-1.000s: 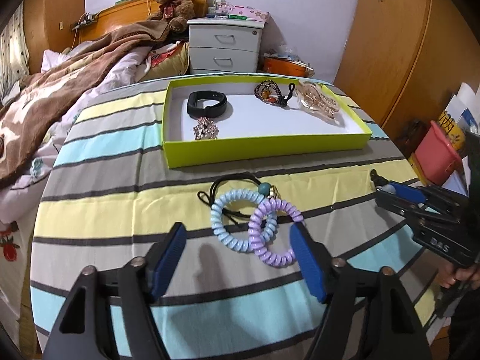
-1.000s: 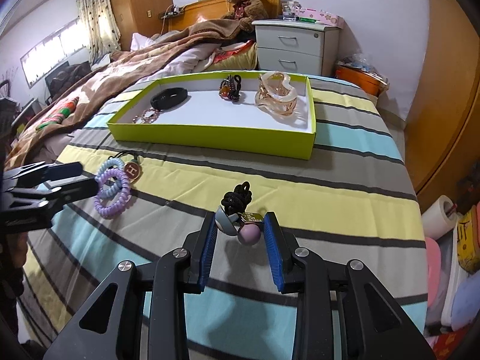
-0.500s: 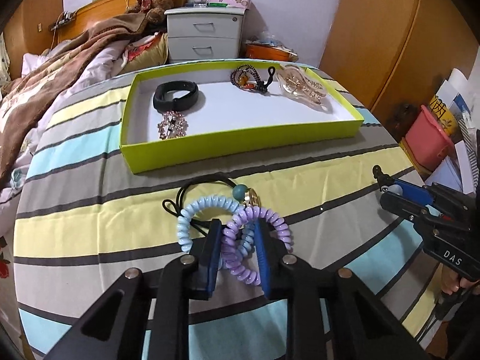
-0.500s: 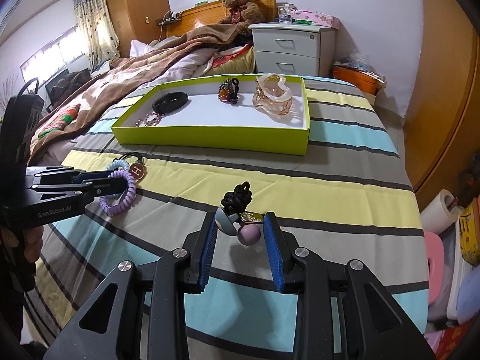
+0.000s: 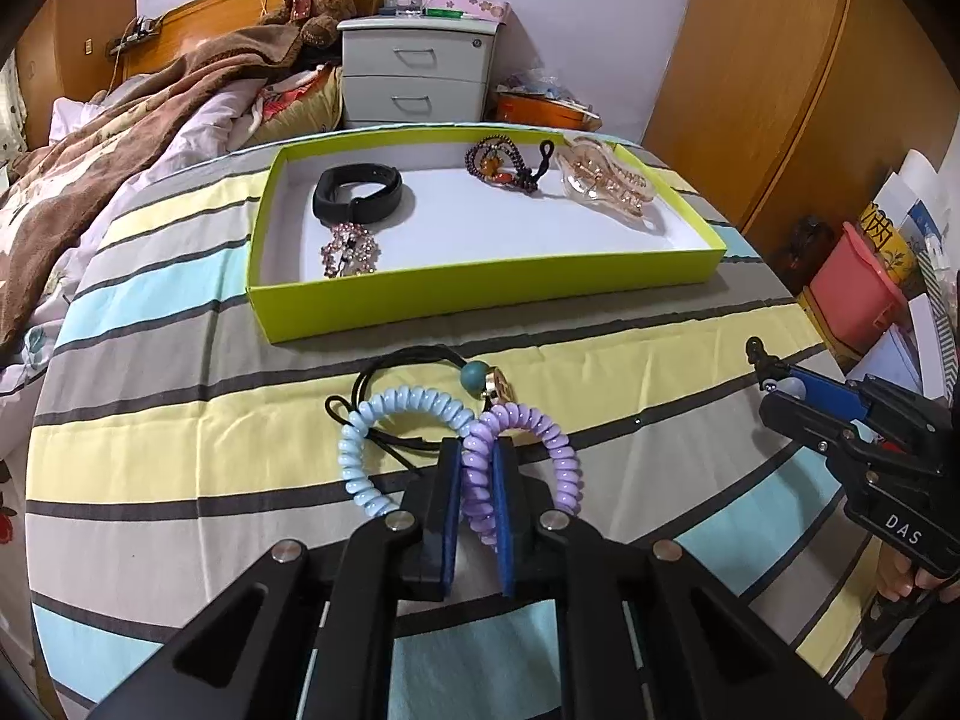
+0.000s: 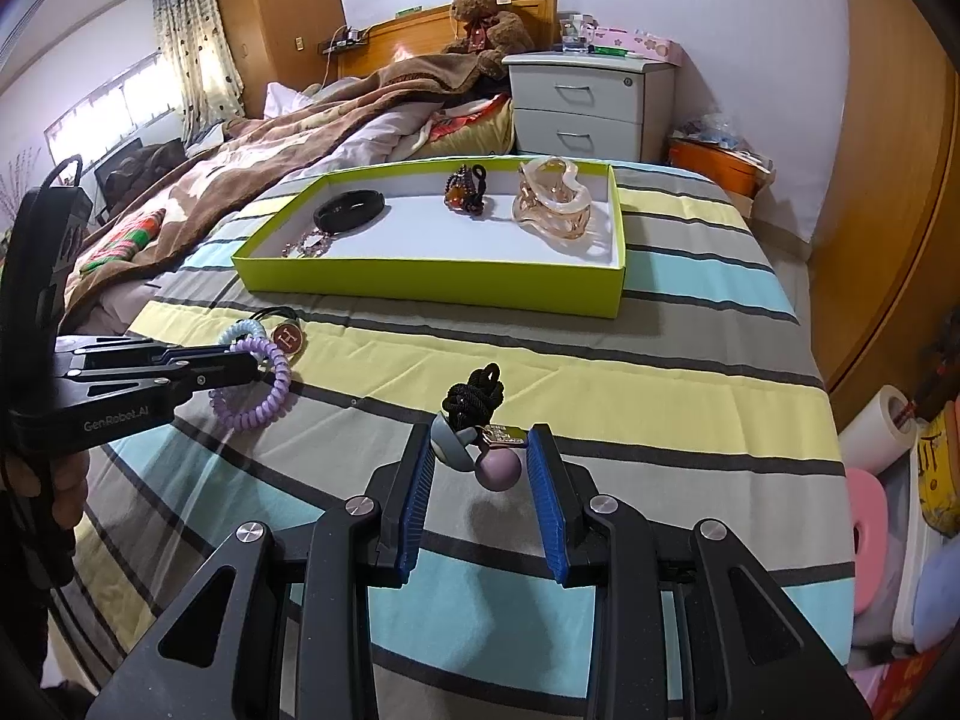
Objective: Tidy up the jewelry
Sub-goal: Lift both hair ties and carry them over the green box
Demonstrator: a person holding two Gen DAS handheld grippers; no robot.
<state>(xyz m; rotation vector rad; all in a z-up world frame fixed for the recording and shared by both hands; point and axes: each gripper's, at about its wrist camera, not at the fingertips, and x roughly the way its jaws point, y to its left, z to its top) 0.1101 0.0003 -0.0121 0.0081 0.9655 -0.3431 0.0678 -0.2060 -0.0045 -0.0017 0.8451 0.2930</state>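
My left gripper (image 5: 477, 450) is shut on a purple coil hair tie (image 5: 558, 456), also seen in the right wrist view (image 6: 255, 405). A blue coil hair tie (image 5: 384, 420) and a black cord with a round charm (image 5: 501, 384) lie beside it. My right gripper (image 6: 480, 456) is shut on a black hair tie with grey and purple beads (image 6: 474, 420), held just above the striped cloth. The green tray (image 5: 480, 294) holds a black band (image 5: 357, 195), a sparkly brooch (image 5: 348, 249), a beaded bracelet (image 5: 501, 165) and a clear claw clip (image 5: 606, 180).
The striped cloth covers a round table (image 5: 180, 420). A bed with a brown blanket (image 5: 120, 120) is at the left. A grey nightstand (image 5: 417, 75) stands behind. A pink bin (image 5: 858, 294) and a wooden wardrobe (image 5: 780, 60) are at the right.
My left gripper closed on the purple coil hair tie and lifted its near side. My right gripper stayed shut on the beaded tie, hardly moving.
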